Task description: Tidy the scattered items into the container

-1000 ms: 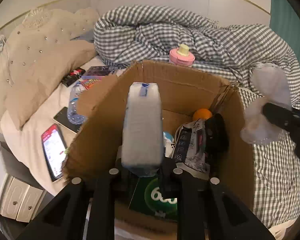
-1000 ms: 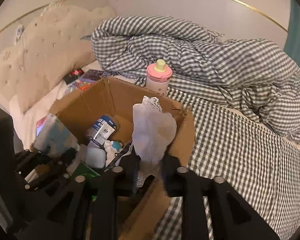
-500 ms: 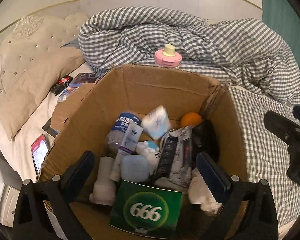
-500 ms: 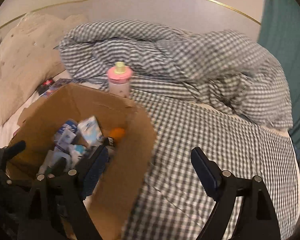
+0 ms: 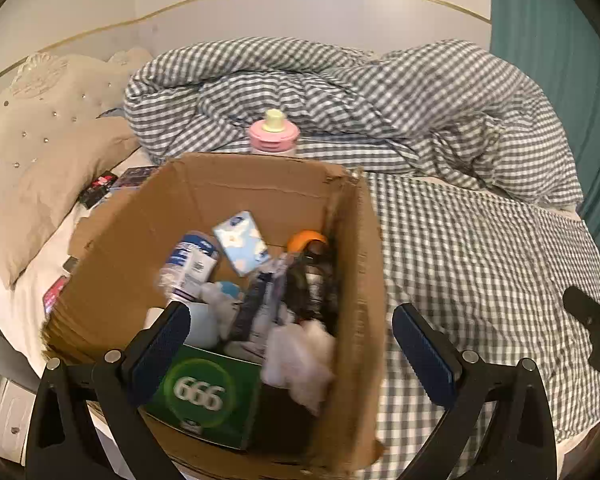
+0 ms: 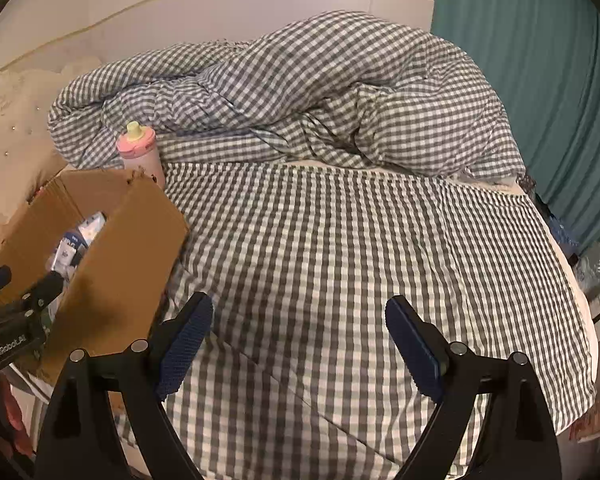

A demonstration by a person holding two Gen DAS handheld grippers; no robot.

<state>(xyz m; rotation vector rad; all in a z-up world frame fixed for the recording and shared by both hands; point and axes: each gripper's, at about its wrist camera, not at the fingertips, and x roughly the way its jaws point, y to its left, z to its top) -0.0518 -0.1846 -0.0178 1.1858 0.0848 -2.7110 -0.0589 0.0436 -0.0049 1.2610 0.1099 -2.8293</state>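
Where the left view bares the box's (image 5: 356,264) contents — only its flank (image 6: 116,264) rightward.

Readable text: two items only.
The green box (image 5: 204,390) at the near end of the cardboard box (image 5: 364,280) shows "666" in white on a round green emblem. The left gripper (image 6: 10,320), seen from the right wrist view, carries white lettering reading "GenRobot.AI". Other labels are too blurred to read.

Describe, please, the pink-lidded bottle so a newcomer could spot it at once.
Find the open brown cardboard box on the grey-and-white checked bed sheet. Just behind its far wall, before the rumpled checked duvet, stands the upright pink-lidded bottle. Its pale yellow spout marks it out, and it stands outside the box.
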